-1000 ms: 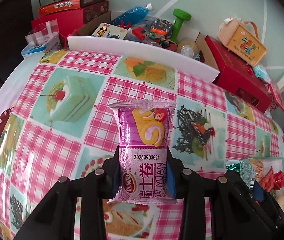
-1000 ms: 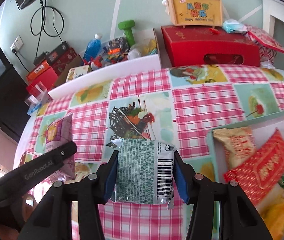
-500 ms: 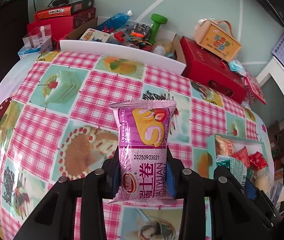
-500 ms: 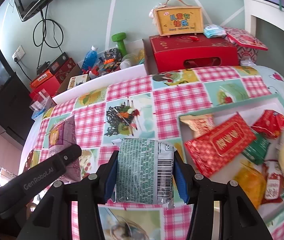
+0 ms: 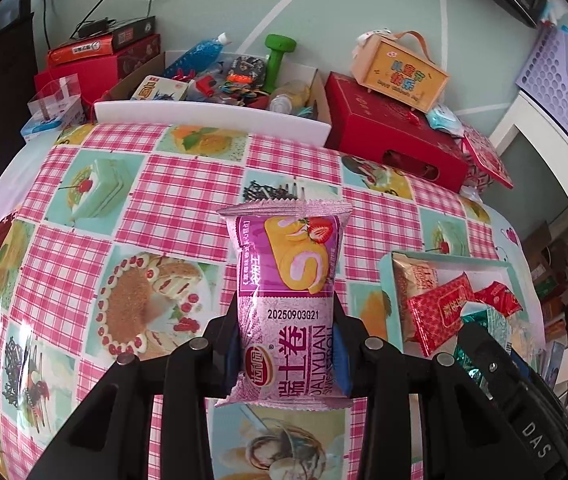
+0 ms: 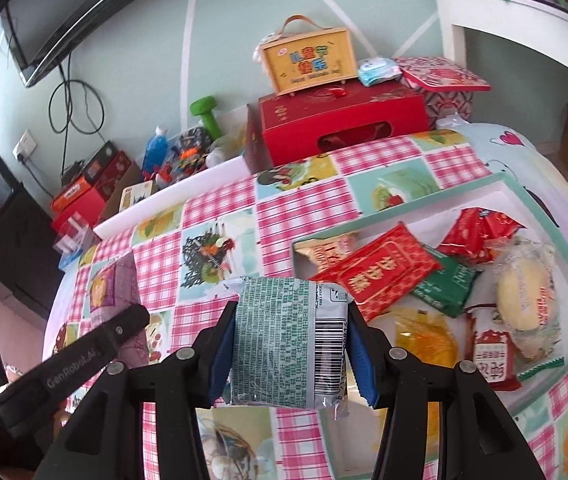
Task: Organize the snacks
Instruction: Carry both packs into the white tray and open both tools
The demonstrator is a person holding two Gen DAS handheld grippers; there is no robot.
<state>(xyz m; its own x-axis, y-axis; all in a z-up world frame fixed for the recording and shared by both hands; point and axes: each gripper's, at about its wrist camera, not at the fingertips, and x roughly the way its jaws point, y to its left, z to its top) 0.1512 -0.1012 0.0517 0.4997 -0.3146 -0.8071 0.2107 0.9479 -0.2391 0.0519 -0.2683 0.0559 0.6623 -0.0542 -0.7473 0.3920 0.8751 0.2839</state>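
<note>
My left gripper is shut on a purple swiss-roll packet, held upright above the checked tablecloth. My right gripper is shut on a green-and-silver snack packet with its barcode side up, held above the table just left of a shallow mint-rimmed tray. The tray holds several snacks: a red packet, a green one, a yellow cake. The tray also shows at the right of the left wrist view. The left gripper with the purple packet shows at the left of the right wrist view.
A red gift box with a yellow carry box on top stands behind the table. An open cardboard box of clutter, with a blue bottle and a green dumbbell, sits at the back. A white board lines the far edge.
Both grippers have risen and moved right with their packets still held. The snack tray has come much further into both views.
</note>
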